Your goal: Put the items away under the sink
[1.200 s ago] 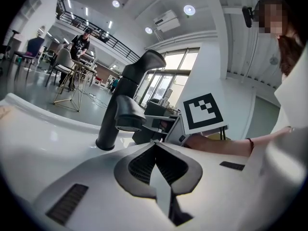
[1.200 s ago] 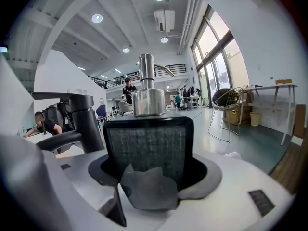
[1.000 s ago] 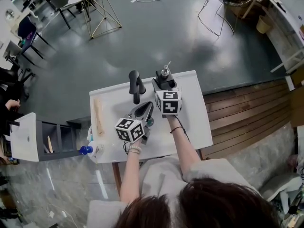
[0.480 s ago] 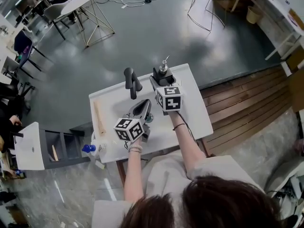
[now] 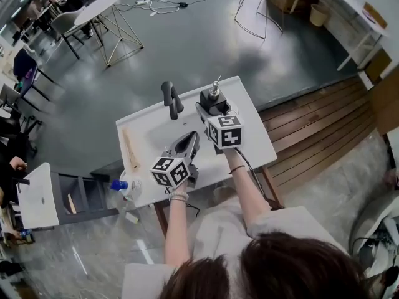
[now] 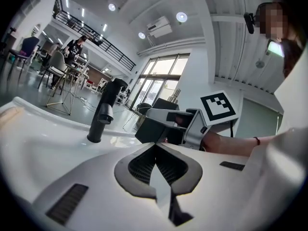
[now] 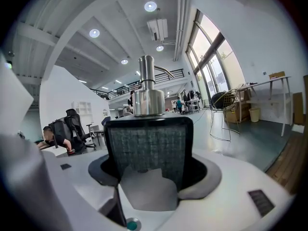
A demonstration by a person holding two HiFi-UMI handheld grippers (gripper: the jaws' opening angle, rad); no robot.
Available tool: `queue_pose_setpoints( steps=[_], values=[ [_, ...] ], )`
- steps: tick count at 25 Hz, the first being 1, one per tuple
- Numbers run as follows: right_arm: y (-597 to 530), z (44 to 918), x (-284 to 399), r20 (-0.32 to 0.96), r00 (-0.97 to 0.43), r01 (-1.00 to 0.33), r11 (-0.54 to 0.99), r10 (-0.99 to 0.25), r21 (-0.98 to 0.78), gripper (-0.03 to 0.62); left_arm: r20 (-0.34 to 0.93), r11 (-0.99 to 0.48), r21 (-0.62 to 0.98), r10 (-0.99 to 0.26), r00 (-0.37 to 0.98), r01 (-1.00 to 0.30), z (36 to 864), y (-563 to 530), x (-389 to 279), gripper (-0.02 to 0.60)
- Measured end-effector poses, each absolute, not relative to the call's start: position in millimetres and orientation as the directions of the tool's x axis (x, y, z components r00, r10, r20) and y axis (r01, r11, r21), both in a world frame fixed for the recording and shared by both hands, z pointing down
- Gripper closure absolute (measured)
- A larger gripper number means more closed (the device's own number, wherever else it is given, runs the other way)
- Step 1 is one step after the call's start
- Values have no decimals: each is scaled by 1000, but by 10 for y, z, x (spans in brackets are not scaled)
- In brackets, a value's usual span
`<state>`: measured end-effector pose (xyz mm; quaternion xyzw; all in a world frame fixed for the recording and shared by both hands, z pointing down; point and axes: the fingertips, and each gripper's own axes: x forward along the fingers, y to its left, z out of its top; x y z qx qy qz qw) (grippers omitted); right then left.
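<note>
In the head view a black soap dispenser (image 5: 214, 96) with a silver pump is held over the white sink counter (image 5: 255, 148), and my right gripper (image 5: 209, 109) is shut on its body. The right gripper view shows the dark bottle (image 7: 147, 138) filling the space between the jaws of the right gripper (image 7: 149, 163), the pump rising above. My left gripper (image 5: 190, 142) hovers beside it, jaws shut with nothing held; its pads meet at the tips in the left gripper view (image 6: 155, 148). The black faucet (image 5: 169, 98) stands to the left of the dispenser.
A wooden strip (image 5: 129, 151) lies along the counter's left side. Below the counter's left edge sits a blue-capped bottle (image 5: 118, 185), next to an open cabinet with a white door (image 5: 37, 195). In the left gripper view the faucet (image 6: 103, 112) stands ahead on the left.
Both grippers have drawn back from the counter's far edge toward the person and risen a little. The dispenser came along in the right gripper.
</note>
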<state>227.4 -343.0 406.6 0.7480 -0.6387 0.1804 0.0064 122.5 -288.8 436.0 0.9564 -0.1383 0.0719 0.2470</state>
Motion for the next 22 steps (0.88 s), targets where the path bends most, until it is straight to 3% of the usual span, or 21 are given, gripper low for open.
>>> queue_pose_setpoints(
  steps=[22],
  values=[
    [-2515,3947,1666,259,95,-961,-156,-961,-228,264,201,-870,429,-169,965,-242,4292,-2074,749,579]
  ],
)
